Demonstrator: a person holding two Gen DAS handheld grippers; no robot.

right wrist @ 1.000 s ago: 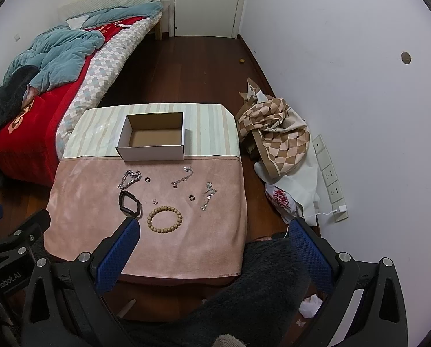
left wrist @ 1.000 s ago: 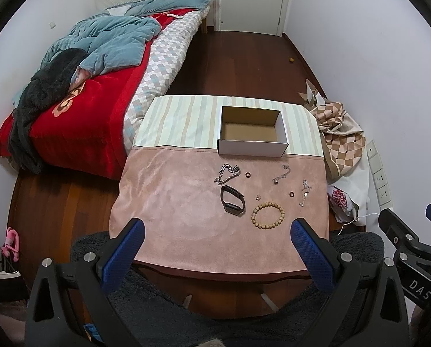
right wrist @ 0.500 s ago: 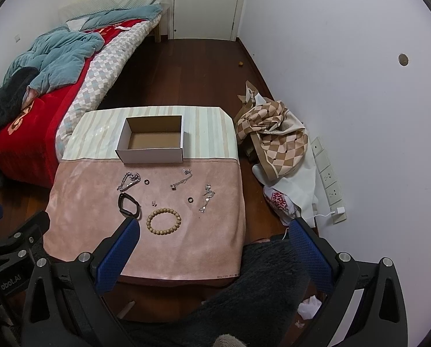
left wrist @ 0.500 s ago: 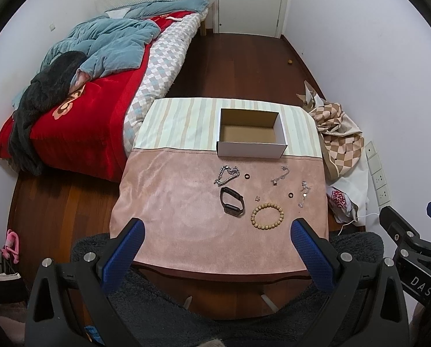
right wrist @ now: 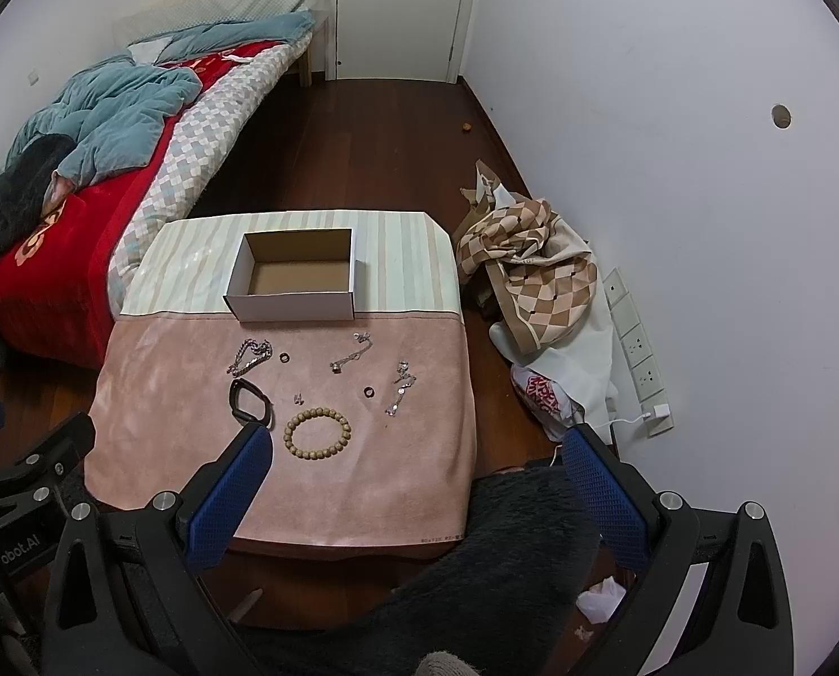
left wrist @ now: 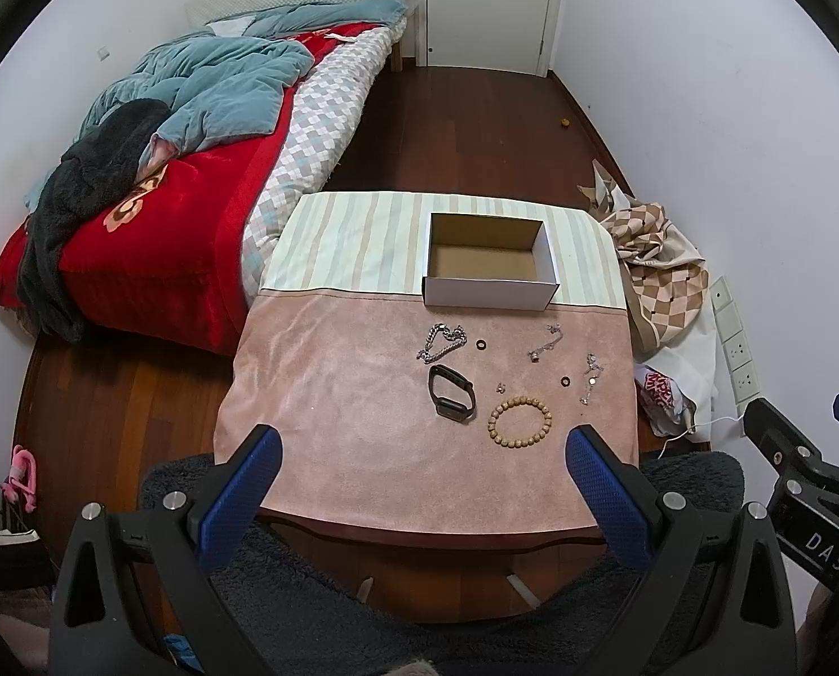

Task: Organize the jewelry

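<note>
An open, empty white cardboard box (left wrist: 489, 262) (right wrist: 295, 276) stands at the back of a cloth-covered table (left wrist: 334, 405) (right wrist: 165, 394). In front of it lie a wooden bead bracelet (left wrist: 519, 421) (right wrist: 316, 432), a black band (left wrist: 451, 393) (right wrist: 248, 401), a silver chain (left wrist: 442, 341) (right wrist: 250, 356), two thinner silver chains (left wrist: 544, 341) (right wrist: 399, 380), two small dark rings (left wrist: 480, 344) (right wrist: 368, 392) and a tiny earring (left wrist: 500, 388). My left gripper (left wrist: 419, 479) and right gripper (right wrist: 413, 479) are both open and empty, held high above the table's near edge.
A bed (left wrist: 194, 158) with red and blue covers stands left of the table. A checkered cloth pile (right wrist: 532, 276) and bags lie on the floor at the right by the wall sockets (right wrist: 639, 349). A dark fuzzy garment (left wrist: 363, 591) fills the foreground.
Both grippers have risen and tilted slightly; the table and room sit a little lower and smaller in view. Nothing on the table has moved.
</note>
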